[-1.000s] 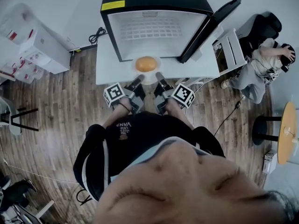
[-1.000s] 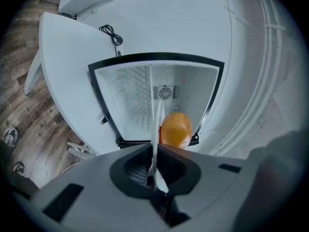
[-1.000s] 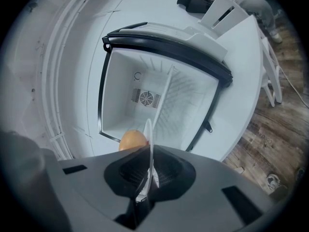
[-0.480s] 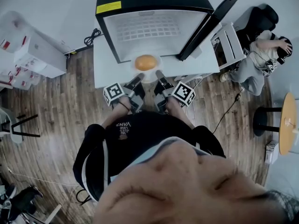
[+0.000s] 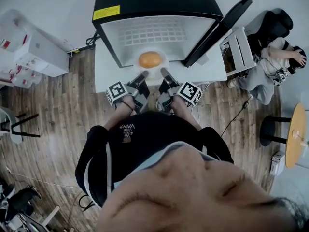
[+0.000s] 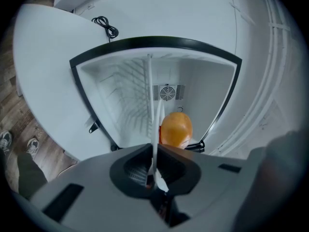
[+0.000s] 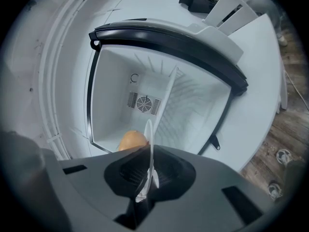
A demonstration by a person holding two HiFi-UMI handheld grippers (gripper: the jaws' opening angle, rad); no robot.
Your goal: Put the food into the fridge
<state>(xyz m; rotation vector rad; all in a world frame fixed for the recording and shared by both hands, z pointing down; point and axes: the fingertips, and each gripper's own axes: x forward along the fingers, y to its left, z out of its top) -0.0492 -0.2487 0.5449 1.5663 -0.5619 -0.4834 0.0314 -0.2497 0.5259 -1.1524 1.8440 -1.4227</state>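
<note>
A round orange bun (image 5: 149, 59) lies on a white plate (image 5: 161, 62) at the mouth of the open black mini fridge (image 5: 154, 4). My left gripper (image 5: 143, 76) is shut on the plate's left rim and my right gripper (image 5: 164, 74) on its right rim. In the left gripper view the plate (image 6: 154, 129) shows edge-on between the shut jaws of the left gripper (image 6: 155, 170), with the bun (image 6: 176, 129) beyond. In the right gripper view the right gripper (image 7: 146, 178) pinches the plate's rim (image 7: 150, 144) too, and the bun (image 7: 133, 140) peeks over the jaws.
The fridge stands on a white table (image 5: 212, 69), its door (image 5: 219, 28) swung open to the right. Inside are a wire shelf (image 6: 133, 88) and a rear fan (image 6: 167, 92). A person (image 5: 270, 66) sits at the right. White boxes (image 5: 34, 47) stand left, a round wooden table (image 5: 295, 137) far right.
Both grippers have carried the plate with the bun forward, from in front of the fridge to its opening. Their hold on the rim is unchanged.
</note>
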